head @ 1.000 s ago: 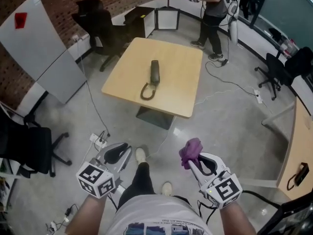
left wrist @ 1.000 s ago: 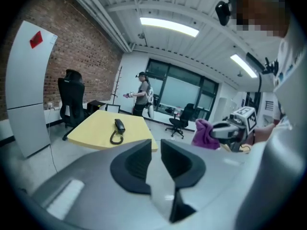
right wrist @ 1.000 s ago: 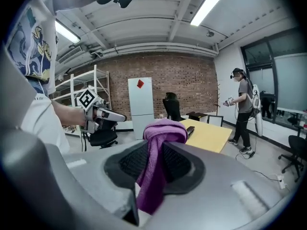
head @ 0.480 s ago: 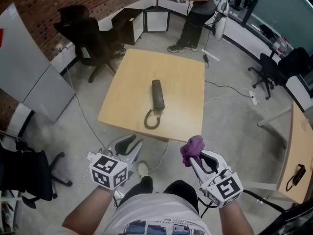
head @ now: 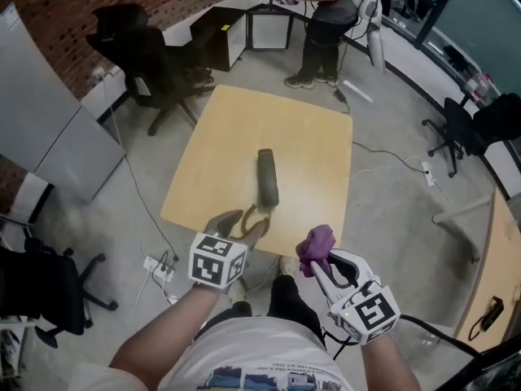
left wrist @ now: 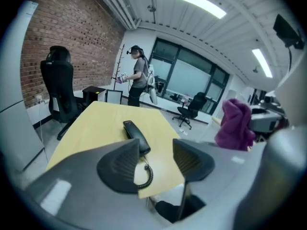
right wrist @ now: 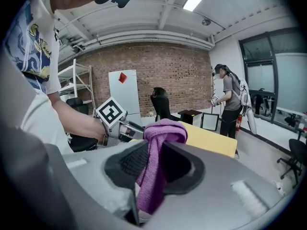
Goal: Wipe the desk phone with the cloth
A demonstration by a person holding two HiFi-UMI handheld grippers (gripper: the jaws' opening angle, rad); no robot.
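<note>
The left gripper (head: 242, 221) (left wrist: 157, 152) has its 2 jaws partly apart, having just been opening, and nothing sits between them; through the gap, in the left gripper view, the phone (left wrist: 135, 134) and its coiled cord (left wrist: 146, 174) show just beyond the tips. In the head view this gripper hangs over the near edge of the table (head: 236, 137), right by the loop of cord (head: 254, 217); whether it touches the cord I cannot tell. The right gripper (head: 321, 269) (right wrist: 153, 164) is closed on the purple cloth (head: 317, 245) (right wrist: 158, 143), which is pinched between both pads and bunches up in a knot above the tips. It is held off the table, beside the near edge and to the right of the left gripper, over the floor. The phone (head: 268, 177) is a dark handset lying flat near the middle of the wooden table, its long side pointing away from the wearer, the cord curling from its near end toward the near edge. Past the far side of the table stands another person (head: 321, 6) with grippers in hand, and a black chair (head: 151, 47) sits by the brick wall at far left.
</note>
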